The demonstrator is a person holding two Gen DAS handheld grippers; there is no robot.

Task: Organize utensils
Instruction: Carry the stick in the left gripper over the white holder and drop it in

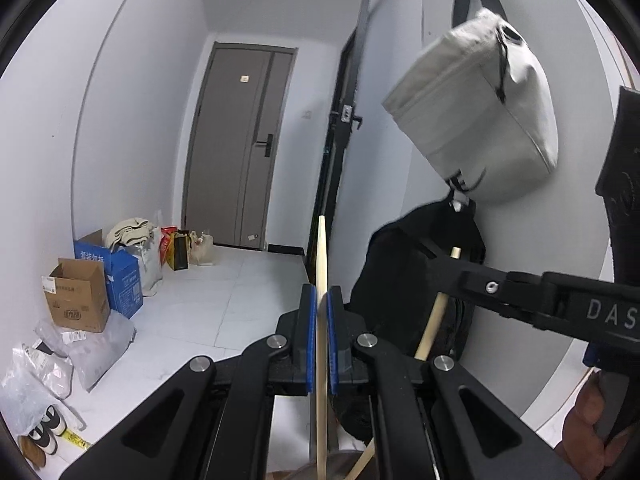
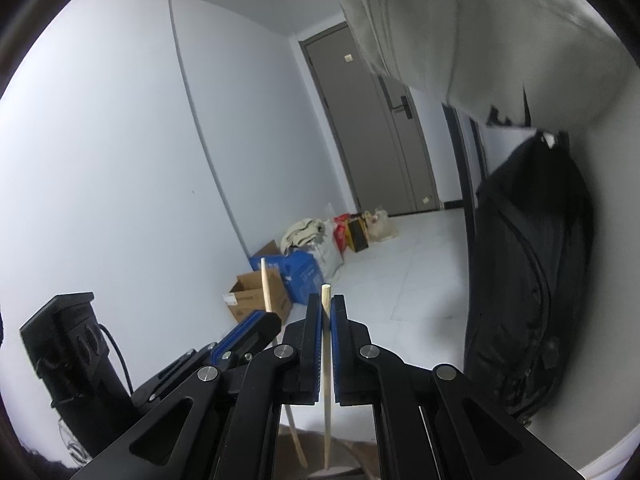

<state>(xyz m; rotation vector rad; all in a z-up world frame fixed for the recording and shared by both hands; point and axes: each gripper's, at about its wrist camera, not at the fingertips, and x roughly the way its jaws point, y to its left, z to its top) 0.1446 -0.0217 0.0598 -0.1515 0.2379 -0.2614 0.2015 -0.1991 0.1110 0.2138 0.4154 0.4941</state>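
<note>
The left hand-held gripper [image 1: 320,300] is clenched on a flat wooden utensil handle [image 1: 322,256]. The handle stands nearly upright between the blue pads [image 1: 307,336], its tip rising above the fingertips and its lower length running down past the bottom of the left wrist view. Its working end is out of sight.

The right hand-held gripper [image 2: 326,308] is likewise clenched, on a round wooden stick handle [image 2: 326,300]. This one also stands close to upright between the blue pads [image 2: 318,344], with only a short end showing above the fingertips. It runs down to a pale, wider part at the bottom edge of the right wrist view, too cut off to identify.

The two grippers are close beside each other. In the left wrist view the right one reaches in from the right edge with its stick just right of the left fingers; part of a hand [image 1: 592,436] shows at the lower right. In the right wrist view the left one sits just left, its flat handle rising above it.

Farther out, a black backpack [image 2: 528,280] and a pale canvas bag [image 1: 480,112] hang on the white wall to the right. On the tiled floor [image 1: 224,292] along the left wall lie cardboard boxes [image 1: 78,296], plastic bags and shoes. A grey door [image 1: 240,148] closes the corridor's far end.
</note>
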